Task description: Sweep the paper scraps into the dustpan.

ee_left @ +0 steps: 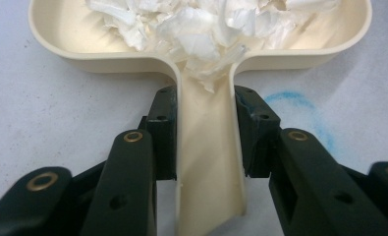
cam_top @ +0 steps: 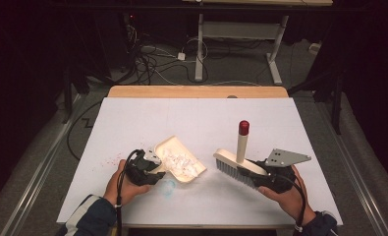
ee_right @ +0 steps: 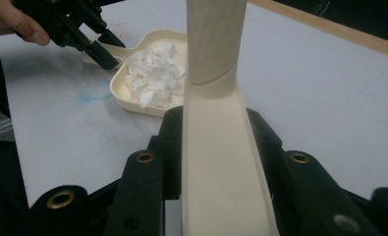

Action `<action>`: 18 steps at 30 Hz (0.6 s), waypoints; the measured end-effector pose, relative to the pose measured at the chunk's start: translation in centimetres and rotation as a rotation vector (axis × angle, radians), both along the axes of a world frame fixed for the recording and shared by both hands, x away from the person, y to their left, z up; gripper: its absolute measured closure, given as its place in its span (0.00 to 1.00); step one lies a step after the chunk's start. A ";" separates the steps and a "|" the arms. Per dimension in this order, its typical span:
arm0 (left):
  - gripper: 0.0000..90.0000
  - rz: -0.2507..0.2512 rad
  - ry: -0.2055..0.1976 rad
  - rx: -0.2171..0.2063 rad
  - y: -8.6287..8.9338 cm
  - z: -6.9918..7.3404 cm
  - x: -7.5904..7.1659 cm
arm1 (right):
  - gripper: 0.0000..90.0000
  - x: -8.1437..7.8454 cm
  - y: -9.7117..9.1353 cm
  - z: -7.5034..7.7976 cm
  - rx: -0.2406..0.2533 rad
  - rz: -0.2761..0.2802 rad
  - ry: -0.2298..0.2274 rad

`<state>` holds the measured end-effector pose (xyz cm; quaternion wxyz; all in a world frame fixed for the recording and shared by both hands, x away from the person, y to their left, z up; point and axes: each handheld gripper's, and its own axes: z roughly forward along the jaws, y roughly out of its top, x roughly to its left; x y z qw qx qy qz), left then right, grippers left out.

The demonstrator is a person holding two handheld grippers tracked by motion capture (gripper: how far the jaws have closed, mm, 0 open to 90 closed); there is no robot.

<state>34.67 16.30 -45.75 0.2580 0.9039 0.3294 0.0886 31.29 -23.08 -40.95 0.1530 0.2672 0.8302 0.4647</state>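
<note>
A cream dustpan lies left of centre on the white table, loaded with crumpled white paper scraps. My left gripper is shut on its handle; the left gripper view has both jaws pressed on the handle, with scraps piled in the pan. My right gripper is shut on the back of a cream brush, bristles toward the pan, red-tipped handle upright. In the right gripper view the brush back sits between the jaws, with the pan and left gripper beyond.
A faint blue scribble marks the table just in front of the dustpan. The table's far edge is a wooden strip. Behind it are desk legs and floor cables. A gap of bare table separates pan and brush.
</note>
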 end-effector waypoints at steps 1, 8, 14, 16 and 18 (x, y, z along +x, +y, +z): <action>0.70 0.000 -0.001 0.001 0.0 0.0 0.0 | 0.75 -0.1 -0.1 0.0 -0.003 0.004 0.011; 0.70 0.010 -0.007 0.002 0.1 0.0 -0.2 | 0.75 -1.0 -0.5 -0.1 -0.030 0.024 0.040; 0.70 0.029 -0.009 -0.004 0.6 0.2 -0.2 | 0.75 -1.3 -1.3 0.0 -0.025 0.035 0.100; 0.70 0.033 -0.009 -0.002 0.7 0.2 -0.1 | 0.75 -1.3 -1.6 0.0 -0.027 0.033 0.113; 0.70 0.041 -0.011 -0.003 0.9 0.2 0.0 | 0.75 -1.3 -1.9 0.0 -0.017 0.033 0.133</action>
